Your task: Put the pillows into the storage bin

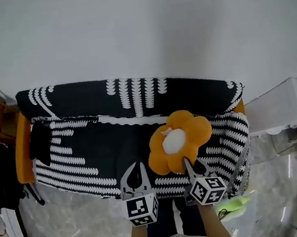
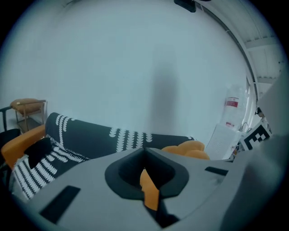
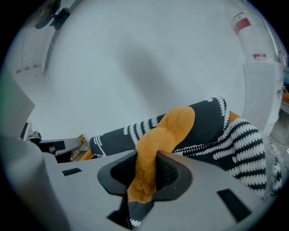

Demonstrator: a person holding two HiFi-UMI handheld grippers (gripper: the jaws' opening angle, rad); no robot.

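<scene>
Orange flower-shaped plush pillow [image 1: 174,141] with a white centre hung clamped by one petal in the right tool [image 1: 188,162], above the black-and-white patterned sofa [image 1: 87,144]. Just beside it, the left tool [image 1: 139,167] hovered, jaws drawn together around a thin orange sliver.

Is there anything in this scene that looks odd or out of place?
One thing: the right gripper is shut on a petal of the orange flower pillow, and a scrap of black-and-white fabric shows under it between the jaws, perhaps the sofa cover caught too.
</scene>
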